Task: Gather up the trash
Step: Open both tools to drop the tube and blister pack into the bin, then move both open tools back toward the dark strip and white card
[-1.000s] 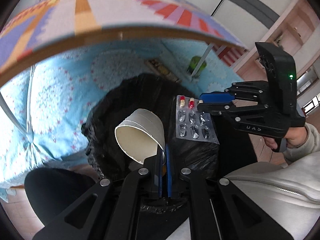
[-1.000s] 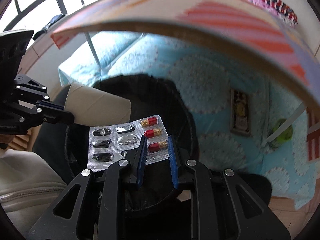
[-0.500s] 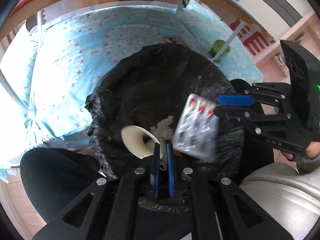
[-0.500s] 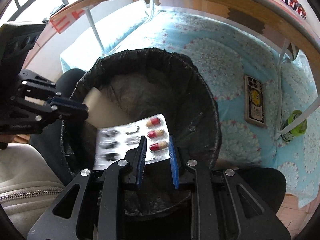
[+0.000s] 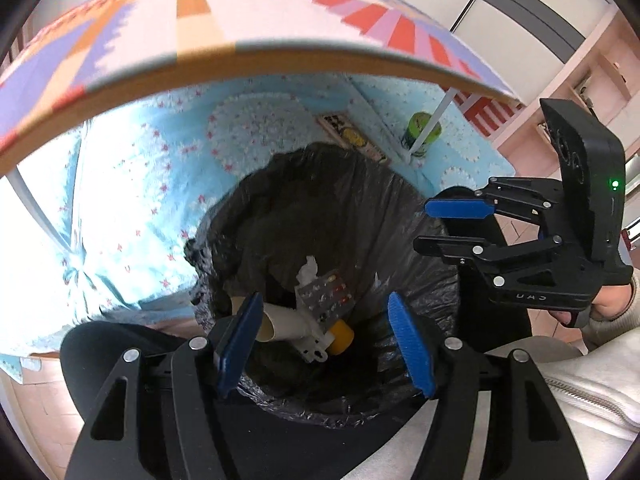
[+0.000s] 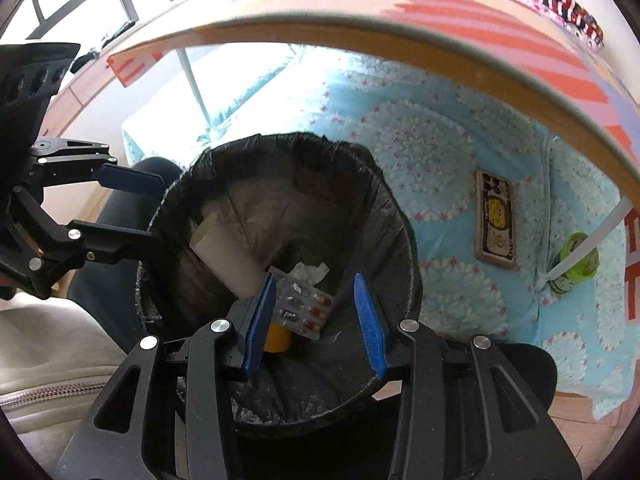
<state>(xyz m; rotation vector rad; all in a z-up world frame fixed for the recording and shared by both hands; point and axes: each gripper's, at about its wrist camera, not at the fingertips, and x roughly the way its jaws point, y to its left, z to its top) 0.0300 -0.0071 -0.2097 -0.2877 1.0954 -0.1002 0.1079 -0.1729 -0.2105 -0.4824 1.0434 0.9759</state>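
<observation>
Now both tongs, just opening, hang empty over the crumpled silver pill blister (image 6: 303, 307) in the bin (image 6: 400, 216).

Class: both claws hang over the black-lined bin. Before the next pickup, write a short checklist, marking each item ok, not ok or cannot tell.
1. Left claw empty, jaws just opened: ok.
2. Right claw empty, jaws just opened: ok.
3. Cardboard tube inside the bin: ok.
4. Pill blister inside the bin: ok.
5. Bin liner folded over the rim all round: cannot tell.
6. More trash left on the table: cannot tell.
</observation>
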